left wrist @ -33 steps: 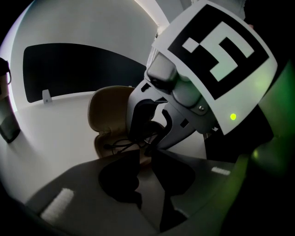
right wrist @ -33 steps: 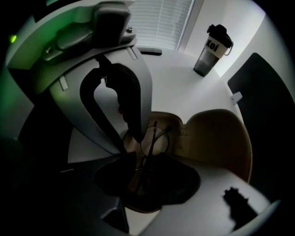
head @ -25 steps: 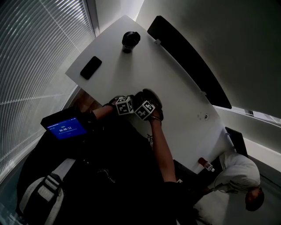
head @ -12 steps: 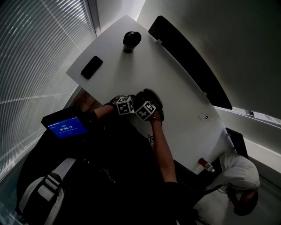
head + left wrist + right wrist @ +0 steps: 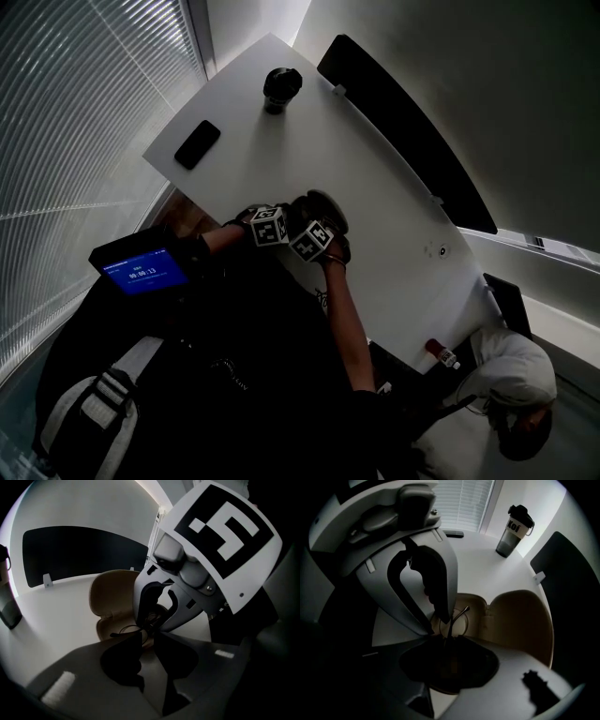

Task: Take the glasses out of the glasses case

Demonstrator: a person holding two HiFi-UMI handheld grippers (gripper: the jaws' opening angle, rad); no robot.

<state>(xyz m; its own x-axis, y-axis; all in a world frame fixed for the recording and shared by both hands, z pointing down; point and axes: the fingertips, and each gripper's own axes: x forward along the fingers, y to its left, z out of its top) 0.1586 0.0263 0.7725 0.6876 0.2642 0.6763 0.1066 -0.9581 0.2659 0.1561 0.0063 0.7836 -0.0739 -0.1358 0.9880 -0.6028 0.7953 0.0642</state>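
The glasses case (image 5: 520, 620) is a tan clamshell with a smooth, pale brown lining. It lies open near the front edge of the white bench (image 5: 375, 178), its rounded lid swung back from the shallower tray. The glasses (image 5: 452, 620) have a thin dark wire frame with round lenses. They sit in the tray, one slim arm angled upward.

table (image 5: 375, 169): smooth matt white | glasses case (image 5: 520, 625): tan, smooth matt lining | glasses (image 5: 458, 618): thin dark wire, metal-looking | tumbler (image 5: 511, 534): smoky semi-gloss plastic | phone (image 5: 195, 144): glossy black
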